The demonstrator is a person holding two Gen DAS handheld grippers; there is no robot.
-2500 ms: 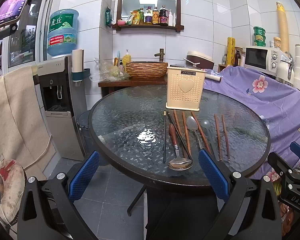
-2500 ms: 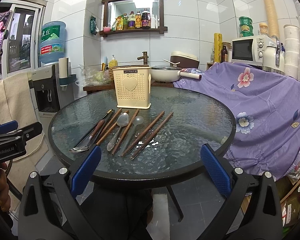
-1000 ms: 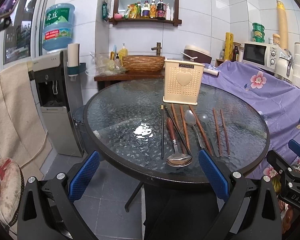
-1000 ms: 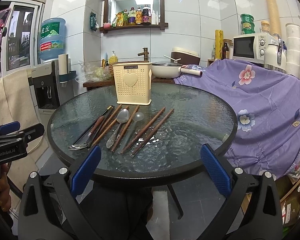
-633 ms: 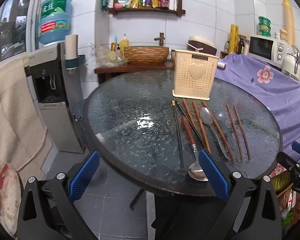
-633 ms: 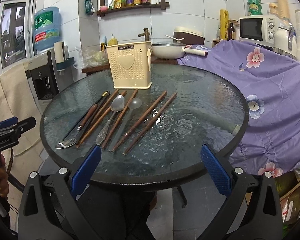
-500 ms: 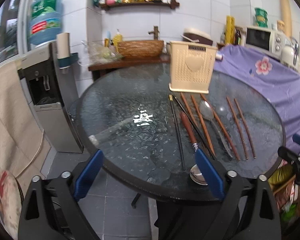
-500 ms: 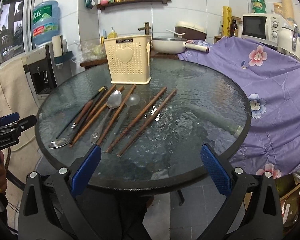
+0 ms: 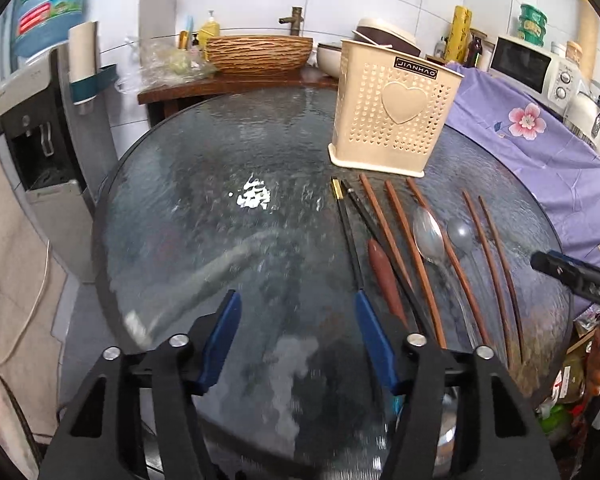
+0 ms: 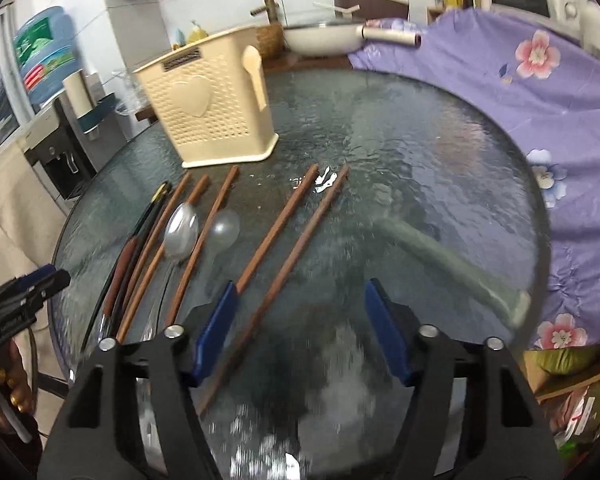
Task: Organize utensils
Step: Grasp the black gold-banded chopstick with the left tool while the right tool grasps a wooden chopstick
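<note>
The bowl of the wooden-handled spoon (image 9: 384, 276) is hidden behind the left hand-held gripper (image 9: 296, 340), which is held wide and empty above the glass bench (image 9: 220, 240). Chopsticks (image 10: 276, 236) and a steel spoon (image 10: 180, 232) are laid before the cream utensil holder (image 10: 208, 112). Their near ends are covered by the right hand-held gripper (image 10: 300, 328), likewise spread wide and empty.

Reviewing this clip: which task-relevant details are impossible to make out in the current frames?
- Inside of the cream utensil holder: both views show only its outer walls.
- Bowl of the brown-handled spoon: left wrist view, behind the left hand-held gripper.
- Near ends of the two rightmost chopsticks: right wrist view, behind the right hand-held gripper.
- Near glass table: motion-blurred.
</note>
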